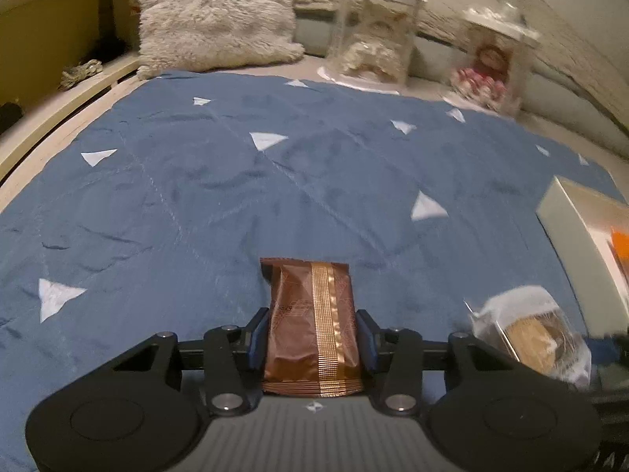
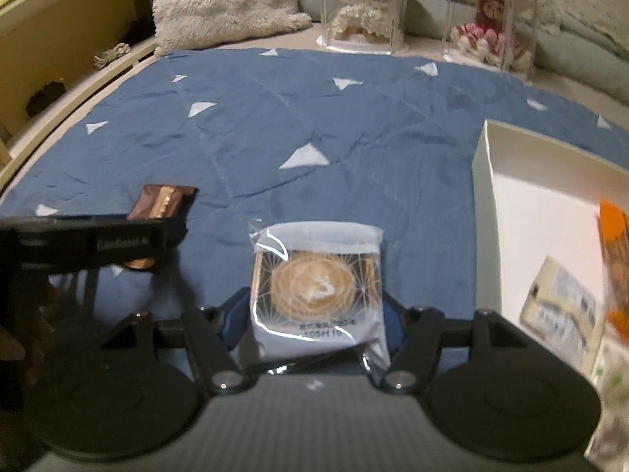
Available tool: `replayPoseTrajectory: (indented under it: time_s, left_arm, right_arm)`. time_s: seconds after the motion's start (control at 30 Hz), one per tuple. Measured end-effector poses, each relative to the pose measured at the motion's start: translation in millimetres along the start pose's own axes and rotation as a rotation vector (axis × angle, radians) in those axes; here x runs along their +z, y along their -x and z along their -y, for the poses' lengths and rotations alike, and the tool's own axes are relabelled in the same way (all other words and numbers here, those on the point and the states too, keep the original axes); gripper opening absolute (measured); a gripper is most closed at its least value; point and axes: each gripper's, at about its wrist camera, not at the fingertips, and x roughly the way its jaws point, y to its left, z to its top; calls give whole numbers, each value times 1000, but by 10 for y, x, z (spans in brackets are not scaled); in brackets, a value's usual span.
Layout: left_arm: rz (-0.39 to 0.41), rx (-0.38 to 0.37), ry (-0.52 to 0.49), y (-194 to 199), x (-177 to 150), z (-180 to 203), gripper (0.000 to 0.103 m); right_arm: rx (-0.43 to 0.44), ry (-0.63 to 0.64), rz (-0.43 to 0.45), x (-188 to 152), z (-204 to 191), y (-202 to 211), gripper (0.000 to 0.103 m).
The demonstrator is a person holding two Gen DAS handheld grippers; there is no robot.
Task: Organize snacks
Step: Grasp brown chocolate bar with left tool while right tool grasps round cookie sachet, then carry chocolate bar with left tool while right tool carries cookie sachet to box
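Snacks sit in both grippers above a blue quilt (image 1: 236,196) printed with pale triangles. The left gripper (image 1: 313,338) is clamped on a brown wrapper (image 1: 310,326) with a gold stripe down its middle; the blue pads (image 1: 257,338) press against the wrapper's two long sides, and the packet stands lengthwise between them, its far end pointing out over the quilt. In the right wrist view the same wrapper (image 2: 163,202) shows at the left, poking out of the left gripper (image 2: 157,232).

The right gripper (image 2: 316,314) is clamped on a clear packet (image 2: 316,295) holding a round golden cookie on a dark tray, with small print near its lower edge. The fingers meet the packet's sides, though the plastic hides most of the pads. In the left wrist view that packet (image 1: 530,338) appears at the lower right, blurred.

A white box (image 2: 487,165) lies open on the quilt to the right of the cookie packet, near it but apart. Inside it are an orange packet (image 2: 613,236) by the right edge and a pale packet (image 2: 562,306) nearer the front.

At the far edge of the quilt lies a shaggy grey cushion (image 2: 224,0), and beside it stand two clear cases, one with a doll in white (image 2: 361,11) and one with a doll in pink (image 2: 487,19).
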Motion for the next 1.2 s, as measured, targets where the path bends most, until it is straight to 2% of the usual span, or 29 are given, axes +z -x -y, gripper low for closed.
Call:
replayPoseTrajectory:
  time_s: [0.13, 0.3, 0.43, 0.47, 0.53, 0.73, 1.0, 1.2]
  left_arm:
    - [-29, -20, -55, 106, -88, 13, 48]
    - [-45, -23, -9, 98, -96, -38, 50]
    - [-41, -6, -19, 90, -108, 4, 49]
    - [-40, -9, -14, 88, -111, -2, 49]
    - [-34, -13, -6, 91, -112, -17, 47]
    - [7, -26, 23, 153, -119, -53, 42]
    - [78, -60, 64, 422, -42, -31, 42]
    - [117, -79, 55, 605, 23, 122, 42]
  right_arm:
    - [19, 21, -16, -45, -83, 9, 72]
    - [29, 35, -4, -25, -56, -41, 78]
    - [35, 52, -7, 1, -31, -121, 79]
    - [41, 55, -7, -5, -21, -126, 79]
    - [52, 57, -3, -21, -23, -120, 72]
    - [37, 62, 17, -16, -45, -94, 71]
    - [6, 19, 117, 74, 111, 215, 70]
    - [6, -24, 190, 122, 263, 479, 70]
